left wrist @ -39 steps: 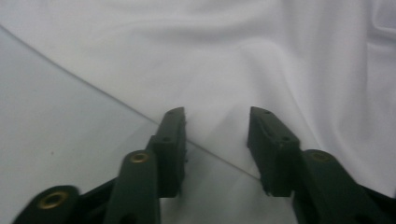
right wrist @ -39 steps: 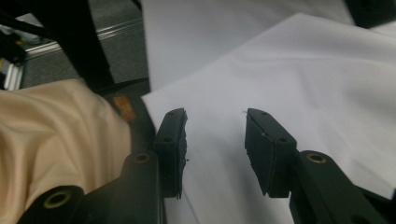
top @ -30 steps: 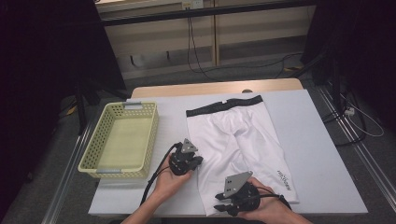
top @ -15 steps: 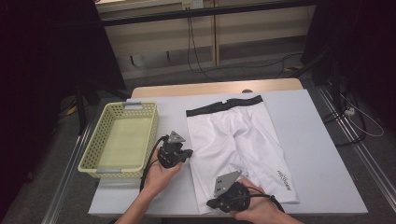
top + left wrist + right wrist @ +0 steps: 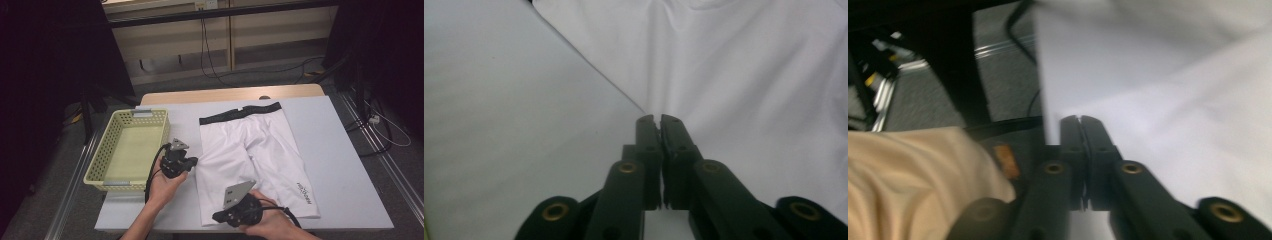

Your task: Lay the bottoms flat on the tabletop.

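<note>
White shorts (image 5: 252,155) with a black waistband (image 5: 240,112) lie flat on the pale table (image 5: 340,165), waistband at the far end. My left gripper (image 5: 191,161) hovers just off the left leg's outer edge. In the left gripper view its jaws (image 5: 658,121) are shut with nothing between them, tips at the edge of the shorts (image 5: 744,75). My right gripper (image 5: 218,217) is by the front left hem corner near the table's front edge. Its jaws (image 5: 1080,120) are shut too, over white cloth (image 5: 1198,135), in a blurred view.
A yellow mesh basket (image 5: 111,150) stands on the table's left side, close beside my left hand (image 5: 162,187). Beyond the table's far edge are cables (image 5: 205,50) on the floor. A sleeve (image 5: 913,175) and the dark floor show left of the right gripper.
Both grippers have slid leftward. The left one moved off the shorts' left leg toward the basket; the right one moved along the front hem toward its left corner.
</note>
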Demonstrator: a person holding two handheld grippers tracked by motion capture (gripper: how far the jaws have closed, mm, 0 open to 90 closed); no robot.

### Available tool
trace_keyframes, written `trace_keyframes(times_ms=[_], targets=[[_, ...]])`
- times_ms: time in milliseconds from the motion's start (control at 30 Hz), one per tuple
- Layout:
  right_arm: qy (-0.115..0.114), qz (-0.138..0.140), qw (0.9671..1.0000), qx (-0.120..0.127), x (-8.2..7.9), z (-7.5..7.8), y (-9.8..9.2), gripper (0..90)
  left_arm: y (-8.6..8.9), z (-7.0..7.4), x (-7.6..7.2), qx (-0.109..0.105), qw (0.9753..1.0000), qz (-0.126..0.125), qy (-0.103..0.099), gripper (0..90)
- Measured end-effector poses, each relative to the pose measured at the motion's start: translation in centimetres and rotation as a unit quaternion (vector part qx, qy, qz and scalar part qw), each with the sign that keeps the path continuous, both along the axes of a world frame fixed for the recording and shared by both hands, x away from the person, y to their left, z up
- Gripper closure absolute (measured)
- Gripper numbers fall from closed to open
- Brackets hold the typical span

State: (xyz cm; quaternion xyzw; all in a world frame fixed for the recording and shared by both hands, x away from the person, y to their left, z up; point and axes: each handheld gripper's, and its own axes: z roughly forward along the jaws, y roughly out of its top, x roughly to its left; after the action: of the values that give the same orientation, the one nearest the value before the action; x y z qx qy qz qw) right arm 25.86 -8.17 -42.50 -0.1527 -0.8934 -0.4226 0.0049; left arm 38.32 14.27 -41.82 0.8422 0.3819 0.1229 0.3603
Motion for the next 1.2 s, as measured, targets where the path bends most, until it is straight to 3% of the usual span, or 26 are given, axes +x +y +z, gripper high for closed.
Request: trace_keyframes(times_ms=[67,133,167,267,367,467,567,733,833,900,967,1033,1100,1167,1200], targets=[[-0.008,-0.026,0.9996,0.006,0.5,0.3,-1.7,79.2,0.2,0.3,-0.4,-0.014,0.9999,0.002,-0.006,62.9],[-0.010,-0.051,0.9986,0.013,0.9,0.6,-3.5,75.6,0.4,0.7,-1.1,-0.022,0.9995,-0.003,-0.022,59.9],[-0.014,-0.063,0.9978,0.015,1.0,0.8,-4.4,73.4,0.4,0.9,-1.5,-0.025,0.9993,-0.009,-0.028,53.9],[-0.019,-0.098,0.9947,0.023,1.3,1.2,-7.4,71.6,-0.2,1.5,-3.5,-0.036,0.9980,-0.046,-0.024,51.5],[-0.024,-0.125,0.9917,0.022,1.1,1.5,-10.2,72.2,-1.5,1.1,-5.8,-0.033,0.9947,-0.097,-0.011,52.6],[-0.029,-0.142,0.9895,-0.001,0.2,1.0,-12.4,72.1,-3.1,-0.3,-7.7,-0.013,0.9906,-0.136,0.006,53.7],[-0.021,-0.145,0.9891,-0.017,-0.5,-0.2,-13.4,68.6,-4.4,-1.1,-8.7,-0.005,0.9858,-0.167,0.019,53.6],[-0.011,-0.126,0.9915,-0.032,-1.6,-1.5,-13.5,56.7,-6.1,-1.5,-10.3,-0.002,0.9773,-0.211,0.017,48.4],[-0.023,-0.116,0.9917,-0.050,-1.9,-2.1,-12.9,51.9,-6.6,-1.8,-11.0,0.012,0.9717,-0.235,0.012,44.1],[-0.041,-0.109,0.9911,-0.065,-2.0,-2.3,-12.5,49.6,-6.9,-2.3,-11.2,0.024,0.9707,-0.239,0.012,42.1],[-0.043,-0.111,0.9905,-0.069,-2.0,-2.3,-12.3,51.9,-6.9,-2.6,-11.2,0.026,0.9693,-0.245,0.004,39.3],[-0.046,-0.113,0.9899,-0.071,-1.9,-2.2,-12.3,61.1,-6.9,-2.5,-11.2,0.029,0.9691,-0.245,0.004,40.9],[-0.046,-0.120,0.9887,-0.076,-1.7,-2.1,-12.3,69.4,-6.8,-2.4,-11.2,0.026,0.9680,-0.250,0.006,48.9],[-0.041,-0.123,0.9888,-0.074,-1.5,-2.0,-12.3,79.6,-6.7,-2.2,-11.2,0.026,0.9660,-0.257,0.013,76.7],[-0.036,-0.125,0.9888,-0.073,-1.4,-1.9,-12.3,81.8,-6.7,-2.2,-11.2,0.024,0.9651,-0.260,0.018,78.3]])
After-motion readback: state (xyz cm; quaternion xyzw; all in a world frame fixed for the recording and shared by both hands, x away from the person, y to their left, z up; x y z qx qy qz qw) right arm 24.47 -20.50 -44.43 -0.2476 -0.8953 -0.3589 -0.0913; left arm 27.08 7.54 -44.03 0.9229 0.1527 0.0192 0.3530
